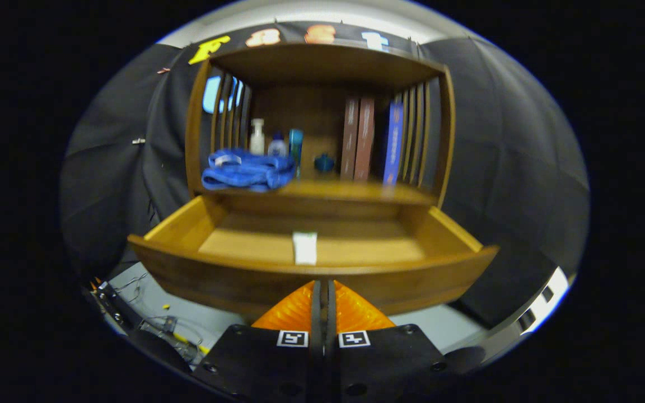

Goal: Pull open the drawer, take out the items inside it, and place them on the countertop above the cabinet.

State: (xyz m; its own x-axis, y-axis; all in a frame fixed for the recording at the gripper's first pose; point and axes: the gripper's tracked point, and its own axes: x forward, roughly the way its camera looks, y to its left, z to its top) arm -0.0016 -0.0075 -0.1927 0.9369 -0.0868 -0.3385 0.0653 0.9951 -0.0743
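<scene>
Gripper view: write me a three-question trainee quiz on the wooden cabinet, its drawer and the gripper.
1. True or false: the wooden cabinet's curved-front drawer is pulled open.
2. What lies in the drawer? A) a small white rectangular item B) a red ball C) a metal spoon
3. Fill in: the gripper has its fingers ____, just in front of the drawer front.

Key
1. True; the drawer floor shows.
2. A; the small white rectangular item lies near the front, just beyond the fingers. A folded blue towel already lies on the wooden countertop above.
3. Shut, holding nothing.
</scene>
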